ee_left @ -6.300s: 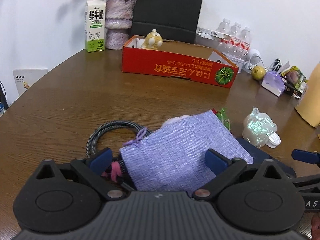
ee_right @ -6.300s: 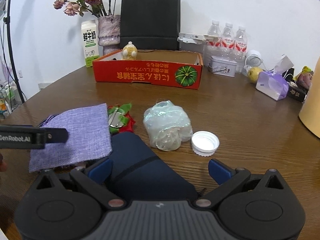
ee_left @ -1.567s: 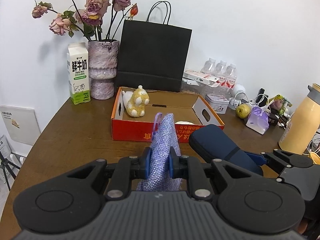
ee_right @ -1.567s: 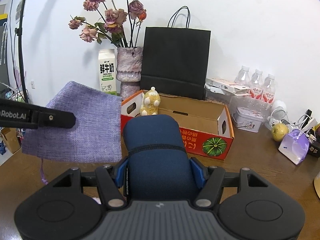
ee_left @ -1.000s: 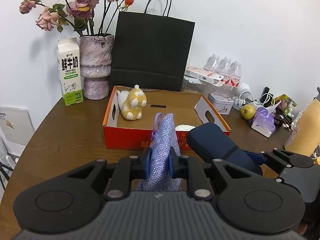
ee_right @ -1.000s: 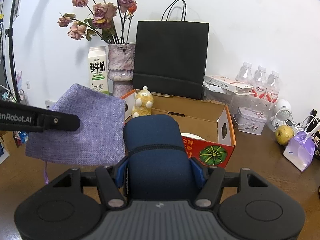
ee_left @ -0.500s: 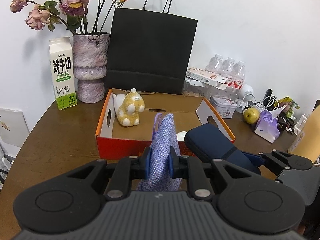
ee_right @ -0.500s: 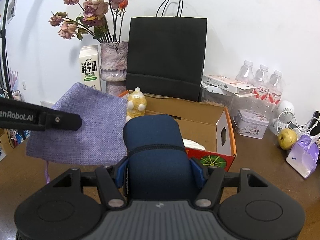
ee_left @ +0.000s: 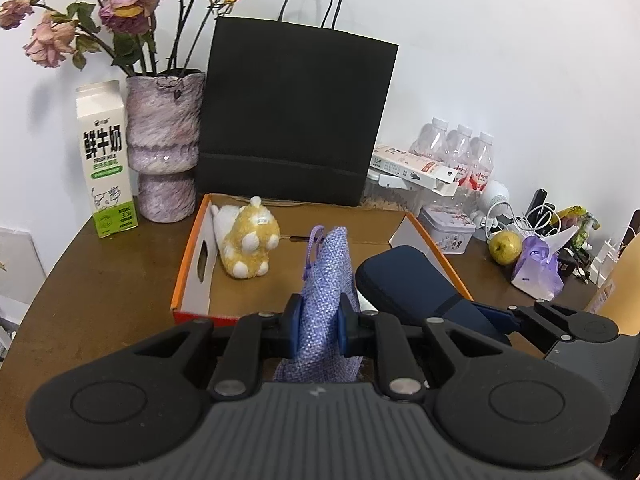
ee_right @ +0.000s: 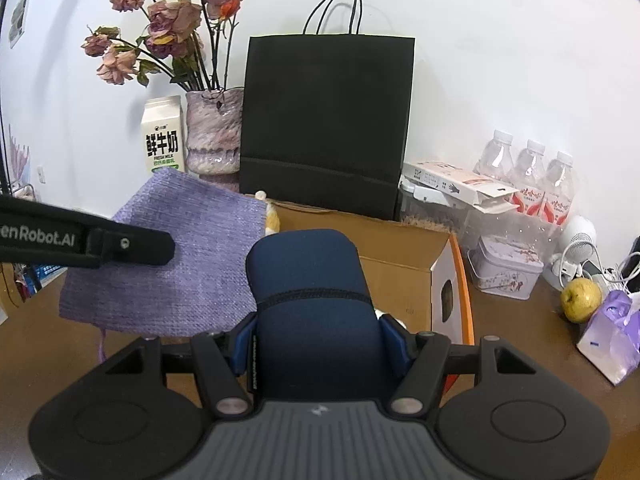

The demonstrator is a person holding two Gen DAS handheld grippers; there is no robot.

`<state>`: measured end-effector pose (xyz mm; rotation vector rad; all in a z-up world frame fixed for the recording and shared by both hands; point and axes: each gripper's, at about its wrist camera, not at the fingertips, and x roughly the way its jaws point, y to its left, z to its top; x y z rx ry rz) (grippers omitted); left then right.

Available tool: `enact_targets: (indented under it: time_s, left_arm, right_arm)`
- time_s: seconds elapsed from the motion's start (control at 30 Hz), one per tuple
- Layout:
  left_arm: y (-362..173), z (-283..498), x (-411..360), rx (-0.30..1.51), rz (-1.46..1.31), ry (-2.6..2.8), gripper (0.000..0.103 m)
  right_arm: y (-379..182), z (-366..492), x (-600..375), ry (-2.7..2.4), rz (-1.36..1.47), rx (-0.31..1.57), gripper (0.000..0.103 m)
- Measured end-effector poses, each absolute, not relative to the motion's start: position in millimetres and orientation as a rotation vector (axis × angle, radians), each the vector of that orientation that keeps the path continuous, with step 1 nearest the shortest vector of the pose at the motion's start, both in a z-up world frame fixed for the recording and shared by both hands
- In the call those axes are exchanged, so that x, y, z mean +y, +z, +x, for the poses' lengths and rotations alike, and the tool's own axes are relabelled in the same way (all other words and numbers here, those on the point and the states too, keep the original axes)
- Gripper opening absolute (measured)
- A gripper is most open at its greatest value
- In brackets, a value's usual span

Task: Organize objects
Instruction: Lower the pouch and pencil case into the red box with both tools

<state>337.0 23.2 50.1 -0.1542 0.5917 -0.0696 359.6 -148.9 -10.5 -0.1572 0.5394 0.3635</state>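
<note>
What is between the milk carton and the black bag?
A purple vase of dried roses stands between the milk carton and the black paper bag, clearest in the left wrist view.

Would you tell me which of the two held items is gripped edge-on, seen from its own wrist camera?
The purple woven pouch in the left gripper; the navy zip case in the right gripper lies broad and flat.

The open box has bare cardboard floor across its middle and right, where a gripper could pass from above. A plush toy fills its rear left corner; something white, possibly a lid, lies near its front right. The black paper bag walls off the rear.
</note>
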Motion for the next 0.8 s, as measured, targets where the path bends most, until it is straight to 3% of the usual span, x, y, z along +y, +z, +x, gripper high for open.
enact_targets:
  time_s: [0.8]
  left_arm:
    - [39.7,432.6,29.1,0.585,-0.203,-0.064,0.018]
  right_arm:
    - [-22.8,445.0,-136.4,0.335,-0.194,0.555,0.063]
